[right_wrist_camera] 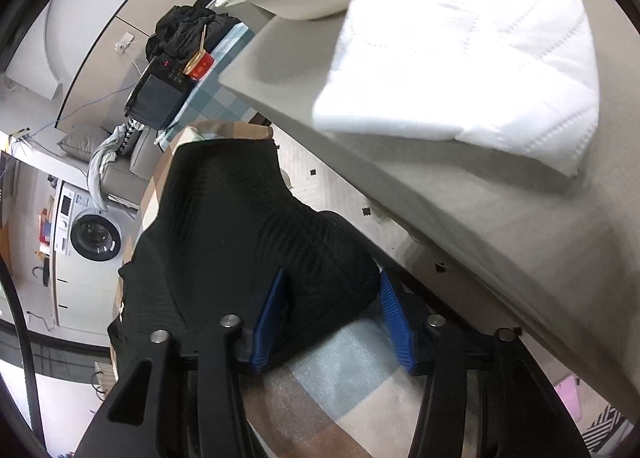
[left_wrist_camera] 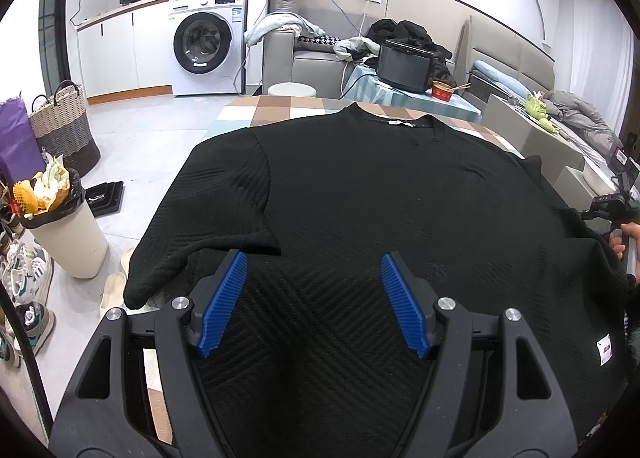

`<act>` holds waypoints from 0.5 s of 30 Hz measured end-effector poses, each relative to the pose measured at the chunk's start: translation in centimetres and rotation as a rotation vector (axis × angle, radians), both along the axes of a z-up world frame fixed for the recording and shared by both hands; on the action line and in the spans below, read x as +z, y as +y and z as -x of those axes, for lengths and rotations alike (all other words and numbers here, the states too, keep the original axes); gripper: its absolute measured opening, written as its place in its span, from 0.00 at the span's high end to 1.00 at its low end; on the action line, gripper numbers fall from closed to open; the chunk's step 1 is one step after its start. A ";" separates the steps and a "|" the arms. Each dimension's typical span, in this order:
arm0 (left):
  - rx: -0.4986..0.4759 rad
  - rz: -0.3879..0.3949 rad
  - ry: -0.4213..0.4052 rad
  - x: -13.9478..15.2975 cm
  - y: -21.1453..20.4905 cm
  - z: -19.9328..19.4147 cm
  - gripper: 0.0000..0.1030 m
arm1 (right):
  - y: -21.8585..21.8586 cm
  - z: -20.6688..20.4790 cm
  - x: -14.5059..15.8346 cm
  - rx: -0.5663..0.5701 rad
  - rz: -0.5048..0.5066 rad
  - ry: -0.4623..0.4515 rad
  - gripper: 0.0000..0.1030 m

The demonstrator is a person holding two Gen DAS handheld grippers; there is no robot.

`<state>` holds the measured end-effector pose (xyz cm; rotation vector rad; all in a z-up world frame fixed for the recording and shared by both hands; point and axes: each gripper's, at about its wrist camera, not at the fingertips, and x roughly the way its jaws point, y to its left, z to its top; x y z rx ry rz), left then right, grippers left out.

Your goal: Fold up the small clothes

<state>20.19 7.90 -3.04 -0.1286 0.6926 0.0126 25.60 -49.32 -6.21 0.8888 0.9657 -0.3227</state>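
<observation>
Cluttered and lived-in, the room holds a washer (left_wrist_camera: 202, 54), a sofa (left_wrist_camera: 304, 58) and a bed (left_wrist_camera: 576, 114) ringed around a desk (left_wrist_camera: 280, 108) under a checked cloth.

Spread flat across that desk, neck away from the person, lies the black sweater (left_wrist_camera: 380, 198). Its left sleeve (left_wrist_camera: 224, 210) lies folded in over the body, which I take as the first fold already made. The right sleeve (right_wrist_camera: 320, 258) hangs bunched at the desk's near right edge, so that side looks like the one in hand.

Hovering over the hem, the left gripper (left_wrist_camera: 314, 270) has its blue pads spread wide with nothing between them. My guess is it waits there to pin or smooth the cloth while the other side works.

Turned sideways at the edge, the right gripper (right_wrist_camera: 332, 290) also stands wide open, but the rounded end of the sleeve sits between its pads. I judge it is poised to close on that cuff; no pinch is made yet.

Only the left view shows the whole garment, its white neck label (left_wrist_camera: 400, 123) and a hem tag (left_wrist_camera: 606, 348). Only the right view shows the sleeve end in the jaws, plus folded tissue (right_wrist_camera: 460, 58) on a grey ledge (right_wrist_camera: 500, 238) beside the desk.
</observation>
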 end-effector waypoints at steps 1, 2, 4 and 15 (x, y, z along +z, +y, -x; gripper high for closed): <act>0.002 0.003 -0.001 0.0 0.1 0.0 0.34 | 0.2 0.0 0.3 0.012 0.009 -0.018 0.73; 0.003 0.006 -0.003 0.0 0.2 0.1 0.34 | 0.6 -0.1 0.9 0.025 0.036 -0.029 0.82; 0.005 0.009 -0.008 0.1 0.2 0.3 0.34 | 1.5 -0.2 2.7 0.041 0.112 -0.074 0.90; 0.011 0.021 -0.049 1.3 1.1 2.1 0.34 | 18.3 -5.1 13.4 0.598 0.342 -0.446 0.90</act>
